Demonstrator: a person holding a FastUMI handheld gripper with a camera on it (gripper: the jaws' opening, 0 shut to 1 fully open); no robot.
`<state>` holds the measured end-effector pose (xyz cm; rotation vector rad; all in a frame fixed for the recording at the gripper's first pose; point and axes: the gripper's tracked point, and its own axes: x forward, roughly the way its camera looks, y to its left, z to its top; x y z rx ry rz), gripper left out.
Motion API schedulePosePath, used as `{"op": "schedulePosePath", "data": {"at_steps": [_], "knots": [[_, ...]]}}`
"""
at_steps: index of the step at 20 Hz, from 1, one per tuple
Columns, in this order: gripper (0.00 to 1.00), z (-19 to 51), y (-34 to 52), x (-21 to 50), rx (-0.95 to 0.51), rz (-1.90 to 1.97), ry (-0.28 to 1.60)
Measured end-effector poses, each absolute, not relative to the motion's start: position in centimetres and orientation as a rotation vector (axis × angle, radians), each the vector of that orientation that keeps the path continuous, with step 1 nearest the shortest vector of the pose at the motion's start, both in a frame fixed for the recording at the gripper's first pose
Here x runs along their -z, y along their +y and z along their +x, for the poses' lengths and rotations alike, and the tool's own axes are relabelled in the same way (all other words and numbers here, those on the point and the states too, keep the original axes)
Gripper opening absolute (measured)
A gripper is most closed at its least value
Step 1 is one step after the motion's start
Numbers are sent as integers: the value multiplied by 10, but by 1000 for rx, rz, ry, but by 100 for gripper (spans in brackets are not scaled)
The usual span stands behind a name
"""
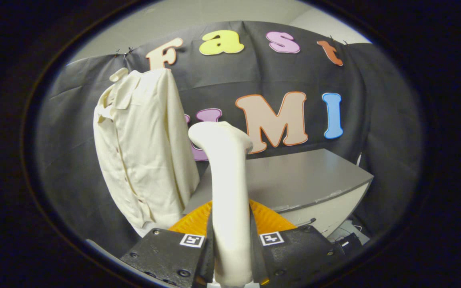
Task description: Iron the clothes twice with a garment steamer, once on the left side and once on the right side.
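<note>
A cream garment steamer (227, 188) stands upright between my two fingers, its handle clamped by both and its head rising ahead of them. My gripper (230, 236) is shut on the handle. A cream button-up shirt (144, 148) hangs on a hanger (118, 74) against the black cloth wall, beyond the fingers and to the left of the steamer's head. The steamer head is apart from the shirt, off its right edge.
A grey table (306, 176) stands behind the steamer to the right, its front edge and white side showing. Dark cables and a small device (346, 240) lie on the floor below the table's right corner.
</note>
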<state>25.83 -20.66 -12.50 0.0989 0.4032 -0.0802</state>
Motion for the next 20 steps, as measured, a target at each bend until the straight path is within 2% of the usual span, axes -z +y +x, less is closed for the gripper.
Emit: {"op": "schedulePosePath", "data": {"at_steps": [10,20], "knots": [[36,150,-43,94,107,96,364],[36,138,84,67,3,69,313]]}}
